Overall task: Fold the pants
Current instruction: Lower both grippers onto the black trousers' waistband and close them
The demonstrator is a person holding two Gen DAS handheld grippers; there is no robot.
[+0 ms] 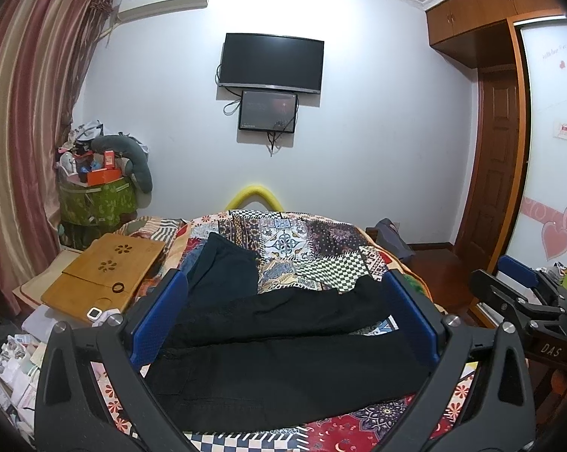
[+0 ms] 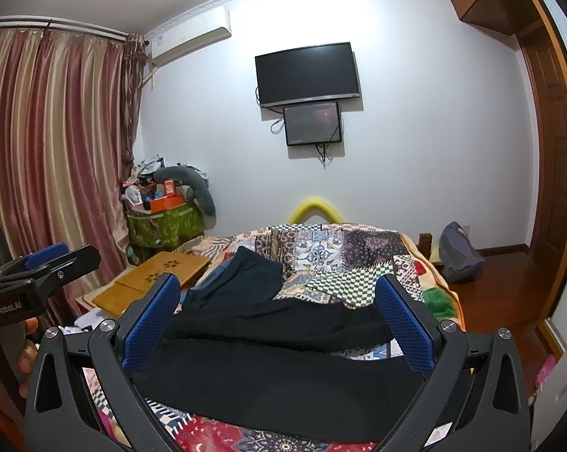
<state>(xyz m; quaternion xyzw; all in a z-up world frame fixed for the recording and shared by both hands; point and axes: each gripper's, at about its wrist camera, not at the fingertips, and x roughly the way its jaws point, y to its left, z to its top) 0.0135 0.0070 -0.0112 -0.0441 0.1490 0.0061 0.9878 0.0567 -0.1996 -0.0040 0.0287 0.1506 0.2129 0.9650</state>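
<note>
The black pants [image 1: 283, 358] lie spread on the bed, on top of a patchwork quilt [image 1: 302, 241]. The broad upper portion of the garment lies nearest the cameras, running across the bed. One leg [image 1: 223, 263] angles away toward the far left; the other leg [image 1: 321, 309] lies across the bed toward the right, partly overlapping the near portion.

Left gripper [image 1: 285, 312]: the fingers [image 1: 159, 320] are spread wide apart and hold nothing. In the left wrist view the pants fill the gap between the two blue pads, lying below and ahead of them; contact between pads and fabric cannot be confirmed.

Right gripper [image 2: 277, 324]: the fingers [image 2: 405, 331] are likewise spread wide and empty. In the right wrist view the pants lie between and below the two pads, and the right-hand leg end lies just beside the right pad.

The two grippers are side by side at the near edge of the bed. Each appears at the edge of the other's view: the right gripper at the right margin of the left wrist view, the left gripper at the left margin of the right wrist view.

A wooden lap desk [image 1: 106, 275] sits on the left side of the bed, near the far leg of the pants but apart from it. A television [image 1: 272, 62] hangs on the far wall.
</note>
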